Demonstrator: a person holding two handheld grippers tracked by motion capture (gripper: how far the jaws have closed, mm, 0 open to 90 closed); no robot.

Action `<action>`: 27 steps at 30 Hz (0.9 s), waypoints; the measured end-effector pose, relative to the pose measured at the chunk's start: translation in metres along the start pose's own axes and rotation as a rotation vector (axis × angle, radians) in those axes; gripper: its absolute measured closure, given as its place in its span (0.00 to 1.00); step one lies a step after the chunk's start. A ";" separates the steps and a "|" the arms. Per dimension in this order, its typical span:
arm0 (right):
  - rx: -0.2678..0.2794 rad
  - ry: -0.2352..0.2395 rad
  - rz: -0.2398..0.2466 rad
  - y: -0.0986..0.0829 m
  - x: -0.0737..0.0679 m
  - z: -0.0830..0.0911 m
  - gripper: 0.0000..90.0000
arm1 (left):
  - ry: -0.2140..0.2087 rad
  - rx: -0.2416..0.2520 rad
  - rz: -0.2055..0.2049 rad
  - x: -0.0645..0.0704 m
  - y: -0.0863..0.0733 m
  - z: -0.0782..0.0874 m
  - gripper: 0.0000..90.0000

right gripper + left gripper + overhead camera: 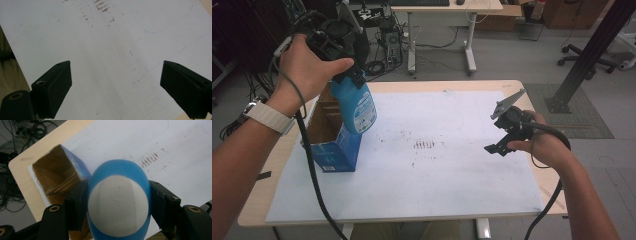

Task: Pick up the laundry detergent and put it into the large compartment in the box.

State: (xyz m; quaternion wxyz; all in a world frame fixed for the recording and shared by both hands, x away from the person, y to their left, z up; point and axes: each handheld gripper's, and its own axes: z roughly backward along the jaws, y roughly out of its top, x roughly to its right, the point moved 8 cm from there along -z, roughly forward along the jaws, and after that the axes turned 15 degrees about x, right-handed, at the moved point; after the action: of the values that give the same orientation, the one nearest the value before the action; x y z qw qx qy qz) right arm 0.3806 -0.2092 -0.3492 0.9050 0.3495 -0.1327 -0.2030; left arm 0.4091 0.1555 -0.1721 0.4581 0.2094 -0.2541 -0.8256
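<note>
My left gripper (346, 75) clamps the blue bottle (357, 106), lifted at the box's (330, 145) two o'clock, probably just above its rim. Right gripper (502, 136) waits, wide open, empty. Boxing remains undone.

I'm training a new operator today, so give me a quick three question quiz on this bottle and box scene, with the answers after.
1. True or false: the left gripper is shut on the blue bottle.
2. Where is the bottle relative to the open blue box? A) lying deep inside it B) held in the air above its edge C) flat on the white sheet
3. Fill in: the right gripper has its jaws ____ with nothing between them.

Key
1. True: both jaws press the bottle's sides in the left gripper view.
2. B.
3. Open, held above the sheet.
</note>
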 end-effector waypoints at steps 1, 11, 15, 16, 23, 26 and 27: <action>0.000 0.000 -0.001 0.000 0.000 0.000 0.12 | 0.006 0.001 0.009 -0.001 0.001 0.001 0.42; 0.008 0.000 0.004 0.003 0.000 0.000 0.12 | 0.047 -0.004 0.062 -0.013 0.004 0.014 0.42; 0.011 0.001 0.007 0.004 0.001 -0.001 0.12 | 0.070 -0.002 0.091 -0.019 0.004 0.018 0.42; 0.011 0.002 0.008 0.005 0.001 -0.001 0.12 | 0.075 -0.005 0.096 -0.021 0.004 0.019 0.42; 0.013 0.003 0.011 0.008 0.001 -0.002 0.12 | 0.099 -0.001 0.137 -0.029 0.004 0.025 0.42; 0.012 0.005 0.014 0.008 0.001 -0.003 0.12 | 0.114 -0.002 0.160 -0.033 0.004 0.027 0.42; 0.012 0.005 0.012 0.008 0.001 -0.003 0.12 | 0.119 -0.008 0.167 -0.035 0.003 0.027 0.42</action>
State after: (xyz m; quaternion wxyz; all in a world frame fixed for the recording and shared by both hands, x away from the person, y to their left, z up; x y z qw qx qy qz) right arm 0.3848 -0.2027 -0.3456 0.9045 0.3544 -0.1338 -0.1958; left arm 0.4125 0.1902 -0.1451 0.5404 0.2342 -0.2396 -0.7718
